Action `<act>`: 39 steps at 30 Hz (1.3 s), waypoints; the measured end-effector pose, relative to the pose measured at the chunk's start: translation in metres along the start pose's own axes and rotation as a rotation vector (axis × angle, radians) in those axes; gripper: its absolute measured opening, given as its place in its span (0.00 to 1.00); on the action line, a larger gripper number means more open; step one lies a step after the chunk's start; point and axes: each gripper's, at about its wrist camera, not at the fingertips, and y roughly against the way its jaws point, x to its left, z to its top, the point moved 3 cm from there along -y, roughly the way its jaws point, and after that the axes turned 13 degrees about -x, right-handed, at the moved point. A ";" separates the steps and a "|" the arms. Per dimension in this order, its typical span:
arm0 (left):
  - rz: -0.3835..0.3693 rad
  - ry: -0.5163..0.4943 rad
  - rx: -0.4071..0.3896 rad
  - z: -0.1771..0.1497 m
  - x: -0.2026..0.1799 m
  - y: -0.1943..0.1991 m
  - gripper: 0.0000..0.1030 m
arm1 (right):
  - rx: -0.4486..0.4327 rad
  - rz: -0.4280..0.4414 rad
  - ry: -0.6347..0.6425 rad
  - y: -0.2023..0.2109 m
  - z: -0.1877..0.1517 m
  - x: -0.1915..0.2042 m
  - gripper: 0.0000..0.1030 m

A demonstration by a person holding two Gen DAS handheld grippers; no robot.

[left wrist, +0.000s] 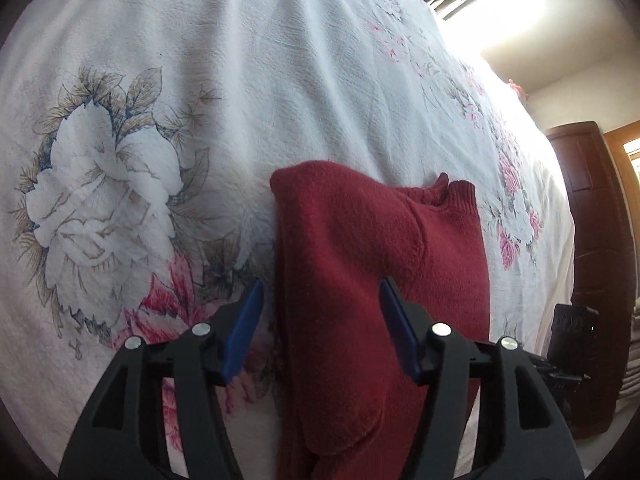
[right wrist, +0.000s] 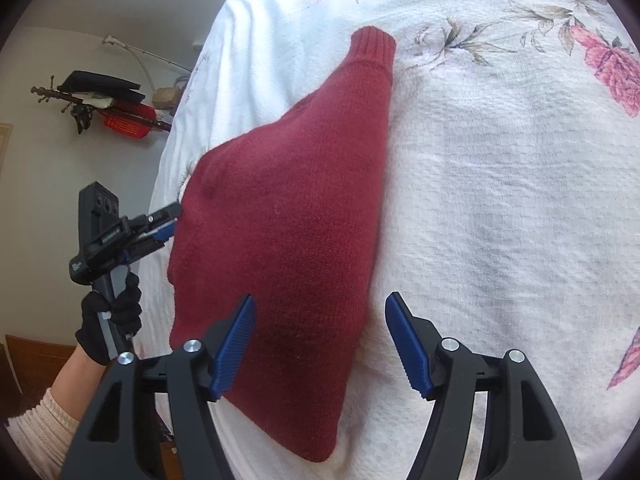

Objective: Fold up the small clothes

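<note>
Left wrist view: one red knitted garment point(left wrist: 360, 280) lies on one white bedspread point(left wrist: 240, 80) printed with flowers. The garment is folded into a long, narrow shape with a ribbed edge point(left wrist: 464, 196) at its far right corner and a seam curving across its top layer. The left gripper point(left wrist: 322, 320) hangs over the garment's near part, its two blue pads point(left wrist: 244, 328) spread wide and gripping nothing. One dark wooden cabinet point(left wrist: 592, 240) stands beyond the bed at right.

Right wrist view: the same single garment tapers from a broad body to one ribbed cuff point(right wrist: 374, 44) at the far end, lying flat on the bedspread point(right wrist: 500, 200). The right gripper point(right wrist: 320, 340) is released, its two ribbed blue pads point(right wrist: 236, 344) straddling the garment's near right edge. The left gripper point(right wrist: 168, 226), held in one black-gloved hand point(right wrist: 112, 320), meets the garment's left edge; whether it grips the cloth cannot be told here.
</note>
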 end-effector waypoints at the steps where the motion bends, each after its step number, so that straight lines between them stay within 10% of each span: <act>1: -0.018 0.003 0.027 -0.006 0.002 -0.002 0.63 | -0.001 0.015 -0.014 0.000 0.002 -0.001 0.68; 15: -0.326 0.162 0.186 -0.047 -0.003 -0.067 0.78 | 0.089 0.093 -0.081 -0.048 -0.006 -0.008 0.74; 21: -0.280 0.091 0.216 -0.053 -0.019 -0.083 0.79 | 0.088 0.156 -0.162 -0.072 -0.009 -0.013 0.77; 27: -0.307 0.171 0.182 -0.058 -0.008 -0.072 0.39 | 0.043 0.154 -0.126 -0.056 -0.007 -0.005 0.50; 39: -0.483 0.172 0.137 -0.093 -0.078 -0.027 0.35 | -0.017 0.230 -0.095 0.037 -0.006 0.009 0.46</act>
